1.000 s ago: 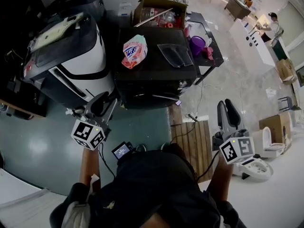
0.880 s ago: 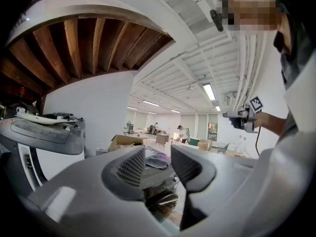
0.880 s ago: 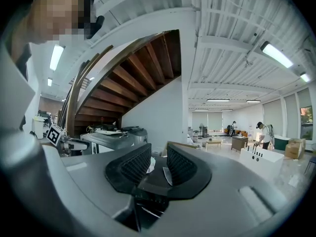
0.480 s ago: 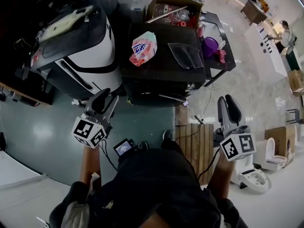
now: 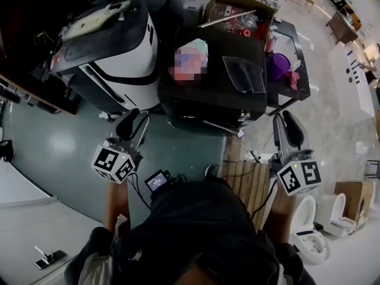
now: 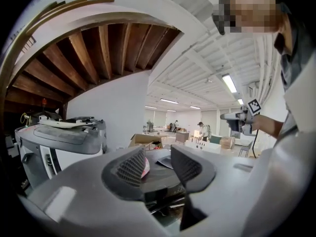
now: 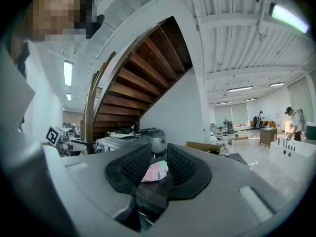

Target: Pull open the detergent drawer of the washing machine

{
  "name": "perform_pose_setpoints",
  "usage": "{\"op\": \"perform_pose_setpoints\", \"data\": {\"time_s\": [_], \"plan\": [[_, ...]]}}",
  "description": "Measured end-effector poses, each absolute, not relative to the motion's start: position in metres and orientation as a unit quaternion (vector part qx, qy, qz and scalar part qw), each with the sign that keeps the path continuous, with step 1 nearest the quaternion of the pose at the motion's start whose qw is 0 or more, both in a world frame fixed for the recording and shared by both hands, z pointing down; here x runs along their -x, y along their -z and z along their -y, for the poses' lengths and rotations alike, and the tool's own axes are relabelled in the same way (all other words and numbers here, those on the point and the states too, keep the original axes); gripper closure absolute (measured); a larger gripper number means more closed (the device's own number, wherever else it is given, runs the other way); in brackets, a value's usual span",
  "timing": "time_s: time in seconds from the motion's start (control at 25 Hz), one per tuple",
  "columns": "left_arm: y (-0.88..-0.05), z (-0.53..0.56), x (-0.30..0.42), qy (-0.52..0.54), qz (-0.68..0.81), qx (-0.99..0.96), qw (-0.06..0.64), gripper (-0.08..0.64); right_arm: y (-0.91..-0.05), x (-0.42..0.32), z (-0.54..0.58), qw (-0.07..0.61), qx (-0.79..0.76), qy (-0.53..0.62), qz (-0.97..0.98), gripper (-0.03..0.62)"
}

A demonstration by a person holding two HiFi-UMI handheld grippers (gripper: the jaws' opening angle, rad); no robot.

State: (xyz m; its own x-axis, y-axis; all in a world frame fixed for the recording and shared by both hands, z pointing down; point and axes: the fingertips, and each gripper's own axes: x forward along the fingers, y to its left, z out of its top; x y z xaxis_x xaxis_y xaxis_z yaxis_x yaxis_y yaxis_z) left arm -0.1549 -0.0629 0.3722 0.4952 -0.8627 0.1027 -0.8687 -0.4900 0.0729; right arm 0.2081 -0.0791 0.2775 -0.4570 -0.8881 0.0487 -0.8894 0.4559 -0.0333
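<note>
As the head view had it, left gripper (image 5: 135,122): held out level in the person's left hand, jaws drawn in close, nothing in them.
Right gripper (image 5: 284,123): same deal in the right hand, well apart from the left one, also carrying nothing.
Washing machine (image 5: 208,94): pretty sure it was the black box-shaped unit ahead of both grippers, sitting between their two lines of aim; neither gripper touched it.
Detergent drawer: honestly couldn't pick it out on the machine's front from up there.
Pink bag (image 5: 189,63): lay on the machine's black top, further ahead of the left gripper.
White-and-grey machine (image 5: 119,64): ahead and to the left of the left gripper, just beside the washing machine.
Cardboard box (image 5: 237,13): beyond the washing machine, on its far side from both grippers.
Toilet (image 5: 312,227): on the floor behind and to the right of the right gripper.
Left gripper view, jaws: pads pulled close with only a slim gap, and all that showed through it was the pink bag (image 6: 144,168) well ahead, not gripped.
Left gripper view, surroundings: white-and-grey machine (image 6: 64,142) off to the left of the jaws, right gripper (image 6: 232,117) off to the right, wooden staircase (image 6: 98,48) overhead.
Right gripper view, jaws: pads just as close, same slim gap, pink bag (image 7: 155,172) lined up beyond it on the black top, nothing held.
Right gripper view, surroundings: white-and-grey machine (image 7: 128,139) ahead-left of the jaws, cardboard box (image 7: 205,146) ahead-right, staircase (image 7: 148,68) rising above.
</note>
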Motion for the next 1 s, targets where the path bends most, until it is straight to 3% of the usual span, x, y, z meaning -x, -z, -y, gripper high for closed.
{"op": "perform_pose_setpoints", "data": {"time_s": [1.0], "plan": [[-0.367,0.097,0.096,-0.043,0.594,-0.801,0.063,0.391,-0.291,-0.257,0.191,-0.004,-0.427,-0.034,0.903,0.511]]}}
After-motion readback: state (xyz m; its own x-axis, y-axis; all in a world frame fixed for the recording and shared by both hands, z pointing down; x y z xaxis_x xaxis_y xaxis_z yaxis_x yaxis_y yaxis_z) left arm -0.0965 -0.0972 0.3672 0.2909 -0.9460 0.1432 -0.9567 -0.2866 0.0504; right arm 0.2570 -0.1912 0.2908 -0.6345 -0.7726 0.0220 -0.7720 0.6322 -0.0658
